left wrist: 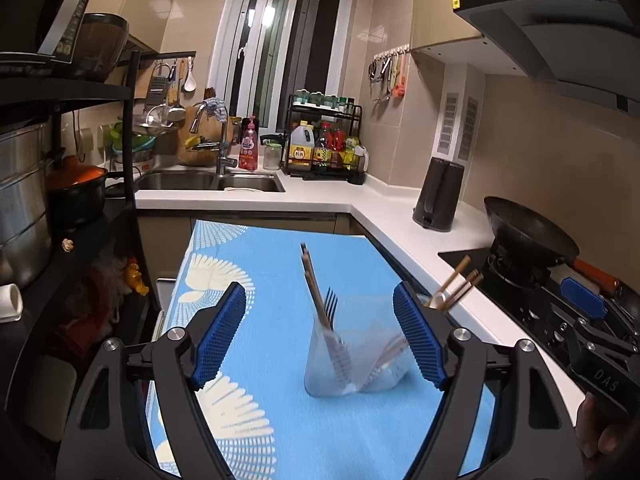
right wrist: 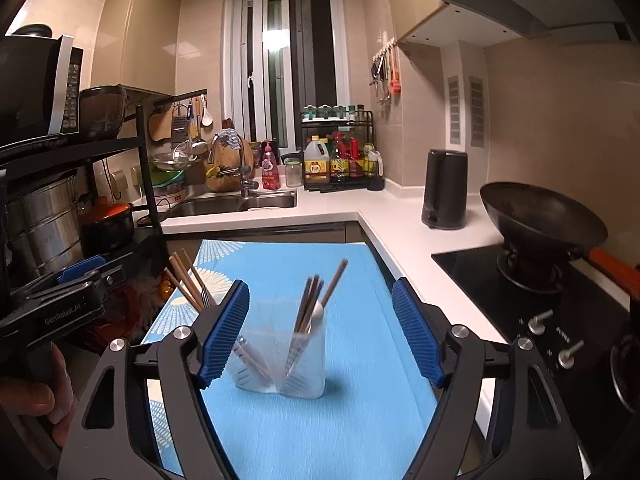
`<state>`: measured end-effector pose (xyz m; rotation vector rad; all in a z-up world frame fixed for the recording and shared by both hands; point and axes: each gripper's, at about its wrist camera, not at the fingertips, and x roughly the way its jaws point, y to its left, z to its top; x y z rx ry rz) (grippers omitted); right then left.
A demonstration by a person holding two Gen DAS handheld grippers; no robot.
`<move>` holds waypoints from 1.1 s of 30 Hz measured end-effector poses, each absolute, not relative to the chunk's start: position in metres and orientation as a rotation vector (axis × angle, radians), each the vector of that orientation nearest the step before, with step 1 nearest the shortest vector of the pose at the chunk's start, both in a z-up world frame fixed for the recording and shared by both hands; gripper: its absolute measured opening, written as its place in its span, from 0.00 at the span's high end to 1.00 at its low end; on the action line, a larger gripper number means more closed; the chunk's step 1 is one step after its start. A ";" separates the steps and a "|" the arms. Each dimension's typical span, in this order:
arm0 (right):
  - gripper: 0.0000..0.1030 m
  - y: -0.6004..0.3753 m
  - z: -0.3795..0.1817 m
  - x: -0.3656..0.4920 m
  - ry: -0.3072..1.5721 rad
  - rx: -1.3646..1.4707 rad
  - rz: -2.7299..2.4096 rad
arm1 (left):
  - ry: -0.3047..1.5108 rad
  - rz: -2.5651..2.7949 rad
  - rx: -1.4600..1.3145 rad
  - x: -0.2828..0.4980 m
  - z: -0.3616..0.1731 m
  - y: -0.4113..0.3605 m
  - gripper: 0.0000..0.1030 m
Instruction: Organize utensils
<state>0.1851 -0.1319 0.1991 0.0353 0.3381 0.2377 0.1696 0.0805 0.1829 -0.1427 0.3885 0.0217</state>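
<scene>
A clear plastic utensil holder [left wrist: 352, 364] stands on the blue patterned mat [left wrist: 280, 420]. It holds chopsticks [left wrist: 312, 280] and a fork [left wrist: 331, 300] in one compartment. More chopsticks and a white spoon [left wrist: 448, 292] show behind my right pad. My left gripper [left wrist: 320, 340] is open, its blue pads either side of the holder, not touching. In the right wrist view the holder [right wrist: 280, 364] has chopsticks [right wrist: 316, 304] and a white spoon [right wrist: 317, 312] in one part, and chopsticks with a fork [right wrist: 192, 284] at the left. My right gripper [right wrist: 320, 340] is open and empty around it.
White L-shaped counter [right wrist: 400, 220] with black kettle [right wrist: 445, 188], wok [right wrist: 540, 212] on the stove at right. Sink [right wrist: 240, 202], bottle rack [right wrist: 340, 160] at the back. Black shelf with pots [left wrist: 76, 192] at left. The other gripper shows at the frame edge in each view.
</scene>
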 end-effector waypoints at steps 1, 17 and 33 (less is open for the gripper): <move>0.28 -0.133 0.195 0.182 0.343 0.038 0.233 | 0.393 0.019 -0.136 0.166 0.179 0.079 0.27; 0.05 -0.129 0.139 0.155 0.454 0.024 0.058 | 0.526 -0.012 -0.129 0.159 0.110 0.079 0.07; 0.05 -0.109 0.140 0.151 0.465 -0.031 0.049 | 0.500 -0.011 -0.129 0.152 0.111 0.076 0.07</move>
